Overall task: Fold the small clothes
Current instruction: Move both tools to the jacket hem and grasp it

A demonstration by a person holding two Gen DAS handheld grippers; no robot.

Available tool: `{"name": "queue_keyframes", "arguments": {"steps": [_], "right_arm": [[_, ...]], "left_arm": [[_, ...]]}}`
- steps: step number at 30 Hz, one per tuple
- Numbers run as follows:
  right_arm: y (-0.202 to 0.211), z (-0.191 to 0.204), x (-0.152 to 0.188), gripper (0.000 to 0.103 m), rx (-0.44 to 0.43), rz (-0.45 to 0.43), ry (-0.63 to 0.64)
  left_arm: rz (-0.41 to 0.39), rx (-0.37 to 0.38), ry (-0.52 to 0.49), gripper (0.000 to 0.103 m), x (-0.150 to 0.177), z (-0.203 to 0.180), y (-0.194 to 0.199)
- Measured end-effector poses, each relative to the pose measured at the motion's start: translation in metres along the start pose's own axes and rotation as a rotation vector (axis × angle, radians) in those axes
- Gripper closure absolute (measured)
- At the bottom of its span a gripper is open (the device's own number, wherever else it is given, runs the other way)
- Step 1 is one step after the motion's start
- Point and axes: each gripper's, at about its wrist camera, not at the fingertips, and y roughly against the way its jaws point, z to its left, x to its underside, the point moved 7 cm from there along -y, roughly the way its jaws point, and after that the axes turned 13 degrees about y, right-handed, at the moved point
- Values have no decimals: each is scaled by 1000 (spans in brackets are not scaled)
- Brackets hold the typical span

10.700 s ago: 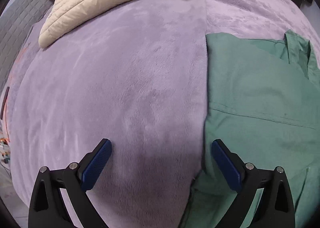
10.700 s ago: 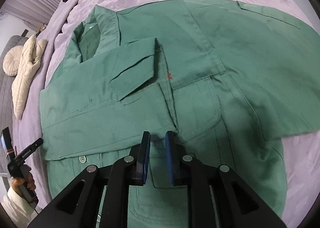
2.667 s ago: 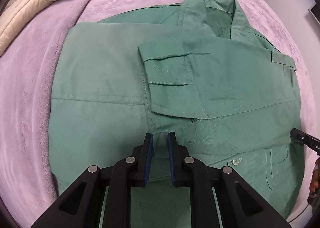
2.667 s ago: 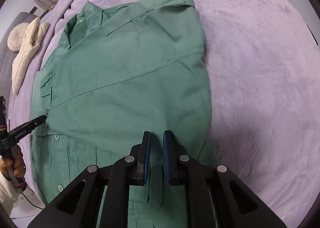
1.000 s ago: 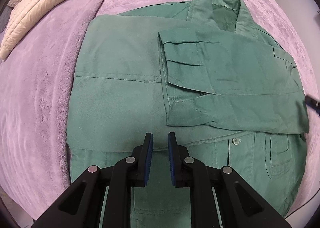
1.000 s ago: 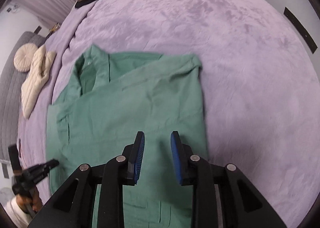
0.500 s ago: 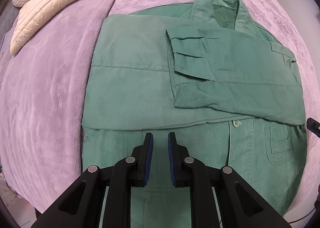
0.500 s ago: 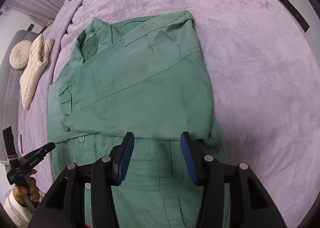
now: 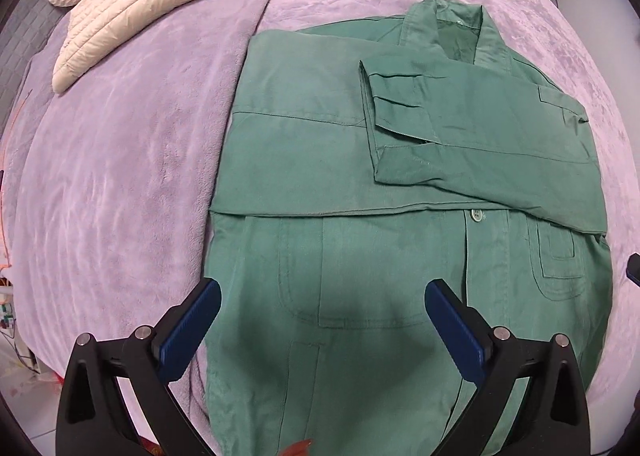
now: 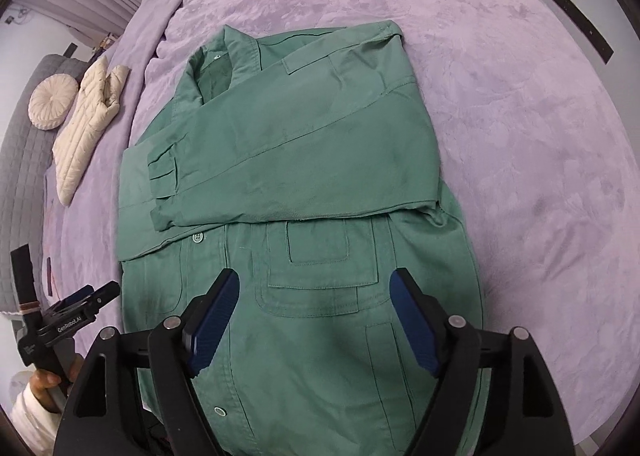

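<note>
Left wrist view: the left gripper [image 9: 320, 320] is gaping wide, blue ribbed pads over the green twill shirt [image 9: 360, 183], which is lying sleeves-folded on plush lilac bedding [image 9: 120, 175].
Right wrist view: the right gripper [image 10: 314, 320] is spreading wide above the shirt's [image 10: 304, 159] stitched pocket.

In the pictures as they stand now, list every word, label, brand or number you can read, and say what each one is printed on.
"GenRobot.AI": white print on the black body of the left gripper, seen in the right wrist view.
A small tag inside the collar of the green shirt: too small to read.
A dark strip on the floor at the upper right of that view: its marks are too small to read.
</note>
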Motion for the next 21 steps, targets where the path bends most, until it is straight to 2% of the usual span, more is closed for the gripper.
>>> {"name": "queue_keyframes", "arguments": {"steps": [7,12,21], "right_arm": [[6,25,7,11,-28,13,42],[12,36,11,11,-45,9,12],[10,48,27,11,-4,73,-64]], "left_arm": [[16,22,-14,1,9,4,8],[-7,-11,-8,1,8,15,12],[2,73,-62,1,7,29,13]]}}
